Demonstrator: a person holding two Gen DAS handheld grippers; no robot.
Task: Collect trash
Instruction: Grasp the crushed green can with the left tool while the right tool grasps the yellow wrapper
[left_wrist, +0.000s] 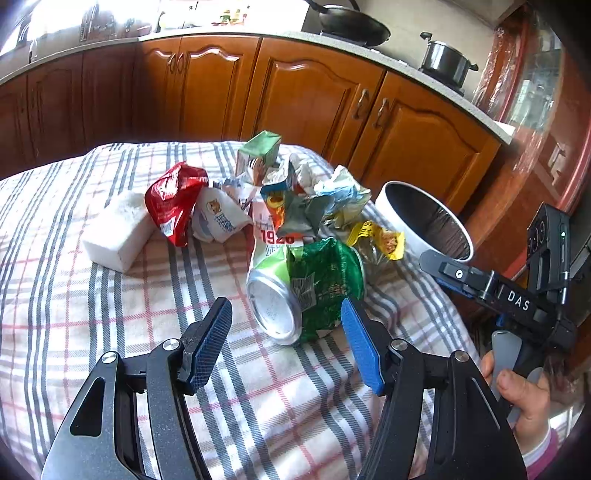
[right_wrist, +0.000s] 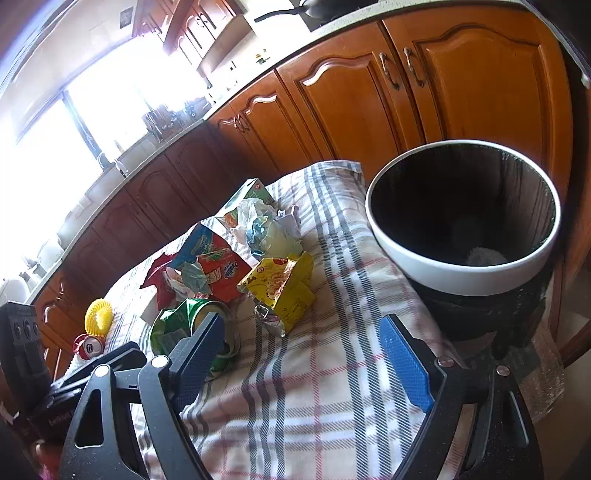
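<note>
The left claw (left_wrist: 286, 328) is spread wide, its blue pads low over the plaid-cloth-covered worktop (left_wrist: 110, 314), with the crushed green and silver drink can (left_wrist: 295, 288) lying on its side just beyond and between the fingertips, touched by neither. Behind the can is a heap of crumpled rubbish: a red foil wrapper (left_wrist: 173, 201), a small green carton (left_wrist: 258, 151), a yellow snack packet (left_wrist: 384, 238), and, to the left, a white foam block (left_wrist: 118, 229). The round white-rimmed waste bin with a dark lining (right_wrist: 461, 269) stands at the worktop's right edge, near the heap. The right claw (right_wrist: 306, 350) also gapes wide and holds nothing, hovering above bare cloth beside the bin.
</note>
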